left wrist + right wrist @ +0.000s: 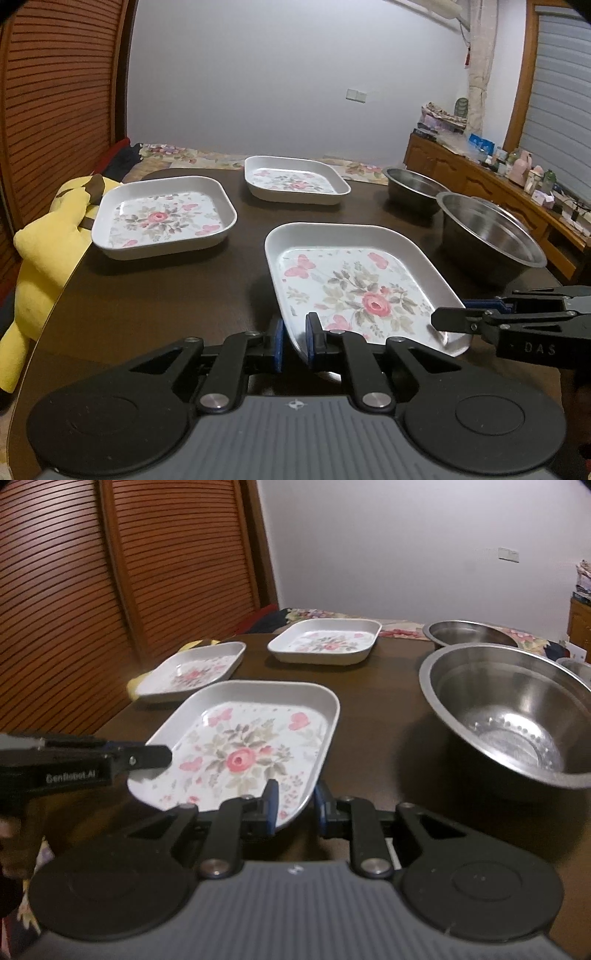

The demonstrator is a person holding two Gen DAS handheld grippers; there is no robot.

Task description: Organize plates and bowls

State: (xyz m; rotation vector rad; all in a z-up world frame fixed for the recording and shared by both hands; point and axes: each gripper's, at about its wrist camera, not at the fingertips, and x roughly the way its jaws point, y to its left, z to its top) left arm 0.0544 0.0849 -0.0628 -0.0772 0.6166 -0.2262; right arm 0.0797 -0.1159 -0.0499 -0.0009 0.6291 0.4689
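Together, two hand-held tools grip one floral square plate (354, 280) at the near edge of a dark worktop (166, 295). Seen from the left wrist camera, the left tool (295, 341) has its blue pads closed on the plate's near left rim, one pad outside the wall and one inside. The right tool (295, 805), in its own camera, pinches the same plate's near right rim in the same way, and reaches in from the right in the left camera's view. The plate looks tilted, its near corner raised off the worktop.

Two more floral plates sit on the worktop: one at far left (162, 216), close to the edge, another further back near the centre (295, 179). The two stand apart from each other and from the held plate.

At right, a large steel bowl (509, 709) stands beside the held plate without touching it, with a second steel bowl (469, 633) just behind it. A yellow plush toy (48, 236) leans at the worktop's left edge.
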